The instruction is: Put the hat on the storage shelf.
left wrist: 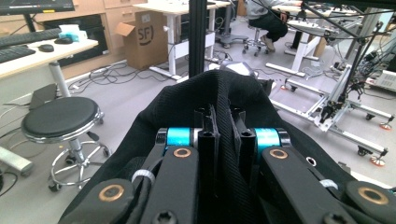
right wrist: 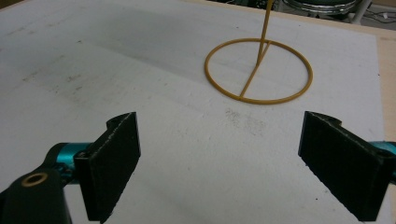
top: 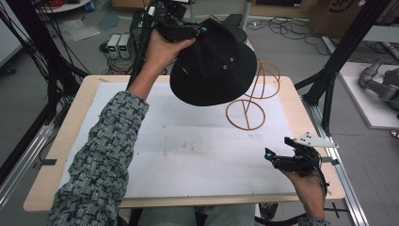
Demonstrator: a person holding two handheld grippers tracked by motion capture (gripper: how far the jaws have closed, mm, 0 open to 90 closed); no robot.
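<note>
Clamped tight on a fold of black cloth, the left gripper point(left wrist: 223, 135) held the hat point(top: 212, 63) up over the table's point(top: 84, 99) far edge, its brim hiding part of the wire stand point(top: 254, 96), probably the upper loop. That stand was thin yellow wire on a round base. Empty, the right gripper's point(right wrist: 219, 163) jaws stood wide above bare white matting point(top: 188, 150).

High view looks down over my table point(top: 84, 101). My left gripper point(left wrist: 223, 133) camera sits close behind its jaws, facing the room. My right gripper point(right wrist: 219, 158) camera faces the wire stand point(right wrist: 259, 70), shared with high view point(top: 247, 113).
</note>
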